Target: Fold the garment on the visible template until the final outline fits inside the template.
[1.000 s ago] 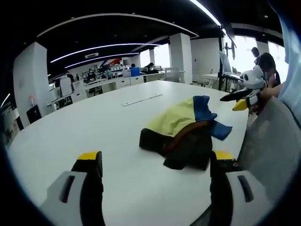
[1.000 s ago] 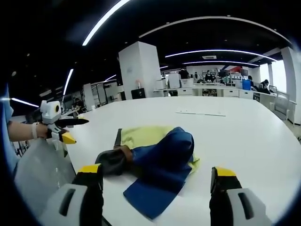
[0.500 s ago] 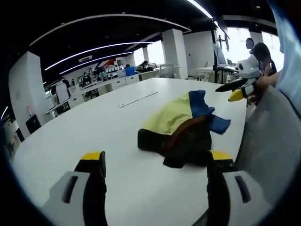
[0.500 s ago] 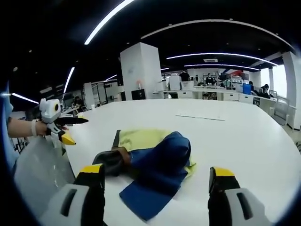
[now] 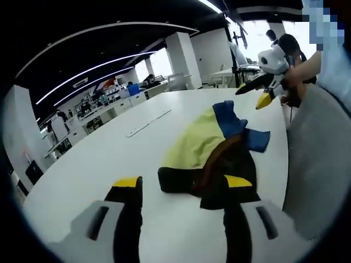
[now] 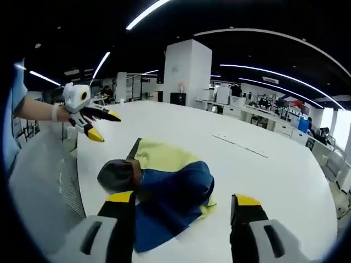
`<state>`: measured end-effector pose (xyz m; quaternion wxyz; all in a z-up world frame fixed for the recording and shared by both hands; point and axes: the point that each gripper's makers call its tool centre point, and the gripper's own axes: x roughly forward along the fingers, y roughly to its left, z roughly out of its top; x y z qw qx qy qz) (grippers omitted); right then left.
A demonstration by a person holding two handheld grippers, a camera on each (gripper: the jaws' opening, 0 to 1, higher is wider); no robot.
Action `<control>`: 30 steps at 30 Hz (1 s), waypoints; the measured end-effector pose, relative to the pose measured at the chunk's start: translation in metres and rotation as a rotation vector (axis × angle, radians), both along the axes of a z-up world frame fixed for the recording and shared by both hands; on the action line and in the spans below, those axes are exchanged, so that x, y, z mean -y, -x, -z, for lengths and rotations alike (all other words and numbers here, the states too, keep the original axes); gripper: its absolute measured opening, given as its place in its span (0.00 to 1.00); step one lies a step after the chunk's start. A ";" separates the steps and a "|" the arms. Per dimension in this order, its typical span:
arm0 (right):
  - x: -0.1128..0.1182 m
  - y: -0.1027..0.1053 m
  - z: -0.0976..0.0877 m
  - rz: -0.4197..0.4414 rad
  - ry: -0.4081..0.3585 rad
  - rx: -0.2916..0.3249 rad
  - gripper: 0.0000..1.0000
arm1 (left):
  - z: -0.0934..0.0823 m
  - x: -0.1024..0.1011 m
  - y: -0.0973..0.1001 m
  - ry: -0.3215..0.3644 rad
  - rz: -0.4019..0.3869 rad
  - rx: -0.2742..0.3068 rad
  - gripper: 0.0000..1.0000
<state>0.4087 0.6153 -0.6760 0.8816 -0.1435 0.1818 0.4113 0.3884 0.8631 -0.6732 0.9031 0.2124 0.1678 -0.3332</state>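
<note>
Both hand-held grippers are hovering over the large white oval table (image 5: 82, 164), jaws spread wide and gripping nothing: the left gripper (image 5: 184, 189) is hanging just short of the dark end of the crumpled yellow, blue and dark-brown fabric garment (image 5: 211, 153), and the right gripper (image 6: 184, 204) is hanging over the blue end of that same garment (image 6: 164, 192). Judging from this, the step in hand is the first grab to open the heap out; it is going best if each gripper is pinching a single outer edge, not a bunched wad, with the left taking the dark hem nearest it and the right taking the blue flap, then drawing apart low over the tabletop so the cloth is flattening instead of lifting clear of the workspace. No template outline is showing clearly on the table from either view, so where the folded shape should end up is hard to say. The garment is lying near the table's edge closest to the person, whose pale grey lap (image 5: 315, 181) is sitting just beside it. It is rumpled: a yellow panel spread flattest, a blue part humped over it, a dark rolled lump with a brown band at one end.
</note>
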 end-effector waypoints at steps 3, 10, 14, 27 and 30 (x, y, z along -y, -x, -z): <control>-0.005 -0.002 0.005 -0.088 0.110 0.026 0.54 | 0.003 0.007 -0.005 -0.022 0.024 0.005 0.49; -0.031 -0.007 -0.006 -0.276 0.246 0.154 0.38 | 0.015 0.015 -0.005 -0.044 0.049 -0.008 0.42; -0.045 0.000 0.002 -0.402 0.348 0.204 0.34 | 0.017 0.016 -0.003 -0.032 0.039 -0.017 0.39; -0.067 0.012 0.036 -0.677 0.573 0.302 0.20 | 0.009 0.006 -0.003 0.016 -0.027 -0.005 0.35; -0.067 0.010 0.042 -0.697 0.598 0.308 0.15 | 0.010 0.006 -0.002 0.014 -0.028 -0.009 0.35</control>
